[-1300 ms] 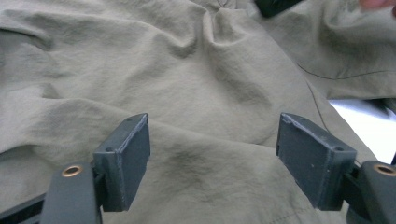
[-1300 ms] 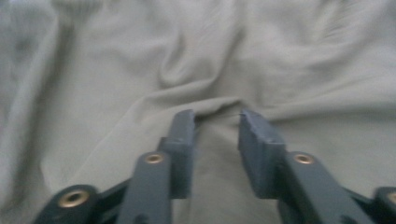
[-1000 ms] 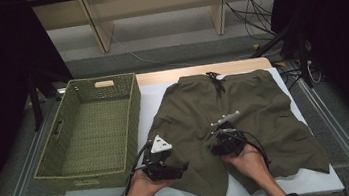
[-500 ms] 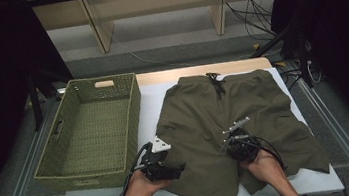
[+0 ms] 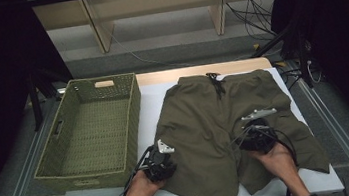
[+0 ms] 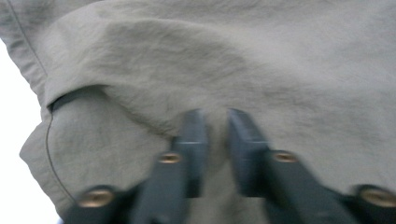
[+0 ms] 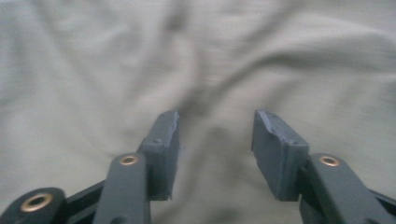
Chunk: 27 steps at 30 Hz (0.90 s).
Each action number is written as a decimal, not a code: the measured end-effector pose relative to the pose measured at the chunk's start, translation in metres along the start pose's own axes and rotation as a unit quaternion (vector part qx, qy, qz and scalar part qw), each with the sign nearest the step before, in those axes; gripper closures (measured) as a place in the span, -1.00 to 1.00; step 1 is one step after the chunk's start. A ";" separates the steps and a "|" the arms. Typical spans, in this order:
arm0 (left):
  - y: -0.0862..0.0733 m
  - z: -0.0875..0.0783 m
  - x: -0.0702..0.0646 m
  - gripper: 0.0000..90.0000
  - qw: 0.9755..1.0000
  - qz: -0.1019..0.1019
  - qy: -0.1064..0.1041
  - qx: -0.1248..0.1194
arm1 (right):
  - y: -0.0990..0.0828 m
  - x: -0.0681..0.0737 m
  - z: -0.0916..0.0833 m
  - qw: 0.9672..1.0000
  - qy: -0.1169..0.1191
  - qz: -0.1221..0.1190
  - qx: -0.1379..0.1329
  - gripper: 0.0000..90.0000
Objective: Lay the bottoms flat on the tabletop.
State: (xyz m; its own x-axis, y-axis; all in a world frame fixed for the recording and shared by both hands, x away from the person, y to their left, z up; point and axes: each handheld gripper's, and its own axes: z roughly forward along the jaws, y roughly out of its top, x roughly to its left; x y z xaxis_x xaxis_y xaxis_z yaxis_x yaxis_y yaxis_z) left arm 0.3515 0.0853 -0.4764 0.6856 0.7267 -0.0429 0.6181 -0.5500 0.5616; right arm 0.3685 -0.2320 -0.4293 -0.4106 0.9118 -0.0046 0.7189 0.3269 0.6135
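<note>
Shorts spread on the worktop (image 5: 153, 108), basket bare inside

The woven basket (image 5: 90, 128) at 9 o'clock holds nothing. Olive shorts (image 5: 216, 123) lie flat beside it. The left tongs (image 6: 215, 135) have just closed, pinching a fabric fold at the 7 o'clock leg hem; the right tongs (image 7: 215, 135) have just opened, apart over the 5 o'clock leg.

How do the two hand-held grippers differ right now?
The left gripper has just closed, pinching a fold of the olive shorts; the right gripper has just opened, nothing between its pads. The left one sits at the shorts' left edge, the right one on the right leg. Both point at the fabric.
</note>
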 end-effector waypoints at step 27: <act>-0.010 -0.009 -0.015 0.99 0.998 0.039 -0.038 0.016 | -0.093 -0.134 -0.050 0.972 -0.139 0.185 0.040 0.15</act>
State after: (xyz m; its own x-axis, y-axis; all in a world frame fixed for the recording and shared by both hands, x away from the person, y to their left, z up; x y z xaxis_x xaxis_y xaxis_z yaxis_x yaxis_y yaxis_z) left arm 0.3318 0.0836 -0.4736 0.7589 0.6481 -0.0635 0.5726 -0.6177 0.5391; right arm 0.3284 -0.3970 -0.4459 0.0441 0.9989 -0.0151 0.8345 -0.0285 0.5503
